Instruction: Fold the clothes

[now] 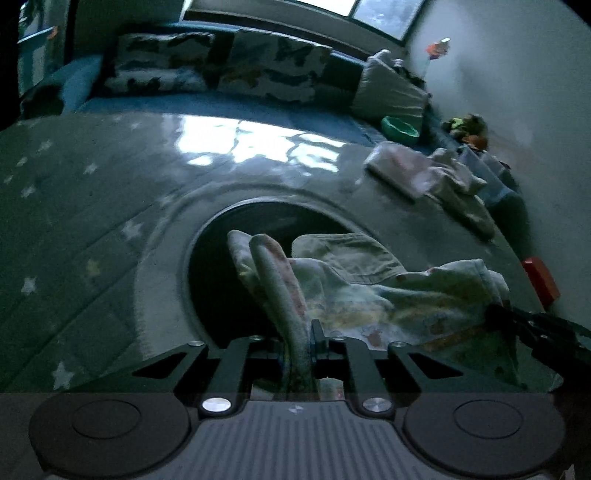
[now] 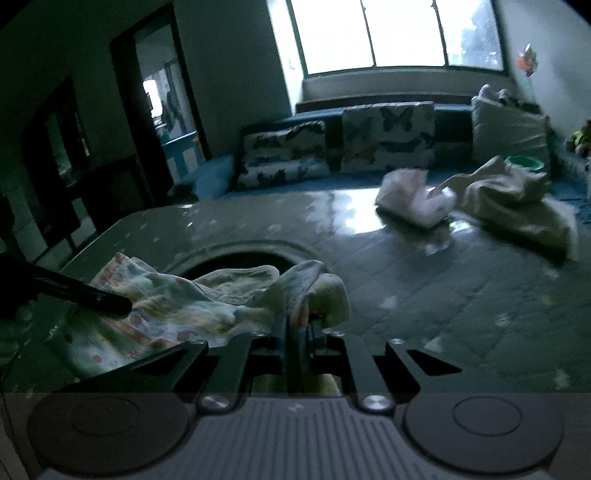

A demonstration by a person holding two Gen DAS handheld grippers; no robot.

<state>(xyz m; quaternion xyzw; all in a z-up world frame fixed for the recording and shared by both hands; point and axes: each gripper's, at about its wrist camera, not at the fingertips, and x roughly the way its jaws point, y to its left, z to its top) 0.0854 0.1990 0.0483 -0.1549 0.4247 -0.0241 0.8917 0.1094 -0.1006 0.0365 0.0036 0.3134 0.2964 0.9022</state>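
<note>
Printed garment, stretched btwn both claws

Pale garment (image 1: 354,295) w/ pastel print & pinkish dots, crumpled, held at 2 bunched edges, sagging over the counter's round dark opening. Two more light clothes: folded pinkish bundle (image 2: 415,201), rumpled cream piece (image 2: 517,203) just beside it, far side.

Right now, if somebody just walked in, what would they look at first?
Probably the patterned little garment stretched between the two tongs, the left tongs and right tongs each pinching an end of it above the dark round hole in the star-printed mat. Next, the bright window above the butterfly cushions, with more clothes heaped at the mat's far right.
</note>
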